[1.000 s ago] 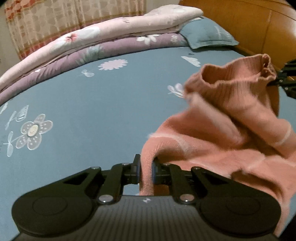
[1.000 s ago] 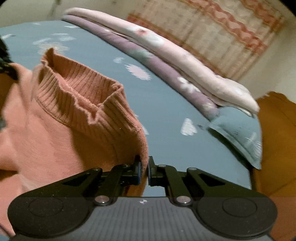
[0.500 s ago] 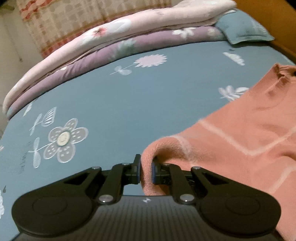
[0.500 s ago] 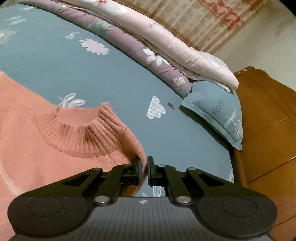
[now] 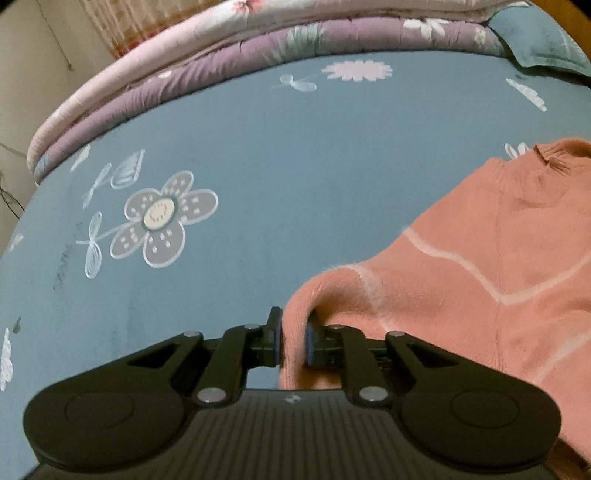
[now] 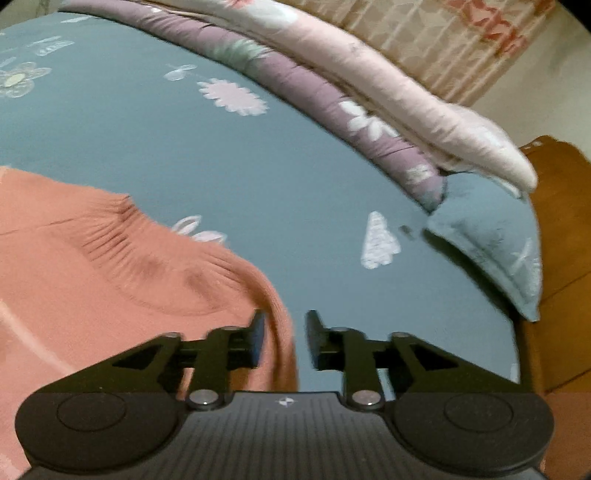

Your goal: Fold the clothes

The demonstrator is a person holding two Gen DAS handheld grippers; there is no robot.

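A salmon-pink knit sweater [image 5: 472, 266] with pale stripes lies spread on the blue flowered bedsheet [image 5: 295, 166]. My left gripper [image 5: 292, 339] is shut on a fold of the sweater's edge, low over the sheet. In the right wrist view the sweater [image 6: 92, 266] lies with its ribbed collar [image 6: 147, 243] flat. My right gripper [image 6: 284, 339] is open, and the sweater's shoulder edge lies loosely between its fingers, beside the left finger [image 6: 256, 338].
Folded pink and purple quilts [image 5: 258, 40] are stacked along the far side of the bed. A blue pillow [image 6: 495, 236] lies at the back right, against a wooden headboard [image 6: 561, 258]. A patterned curtain [image 6: 443, 33] hangs behind.
The sweater has come down from hanging in the air to lying flat on the sheet. My right gripper has opened and let go of the shoulder edge. My left gripper stays shut on its fold.
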